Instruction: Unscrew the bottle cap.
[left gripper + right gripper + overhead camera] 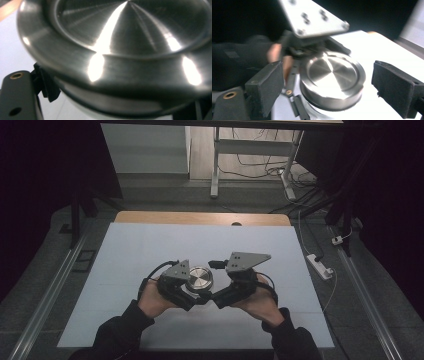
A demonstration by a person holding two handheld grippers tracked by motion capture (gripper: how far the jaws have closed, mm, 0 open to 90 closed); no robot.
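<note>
The round metal lid [199, 279] sits near the middle of the white table [125, 250], between both hands. The left gripper [192, 296], at the lid's 7 o'clock, is clamped on its rim. The right gripper [329, 90] has its 2 jaws spread at 3 and 9 o'clock of the lid, with neither pad touching it.

A round lid [333, 72] of brushed metal is seen at the centre of the right gripper view, its glossy top marked by fine radial lines and bright glare. The jaw pads [270, 86] at lower left are faced with matt, slightly rough black foam or rubber. A smooth grey metal plate [312, 17] is shown at the top. In the high view, the table [150, 245] is covered by a matt white sheet, with bare wood [200, 218] left exposed along its far edge.
</note>
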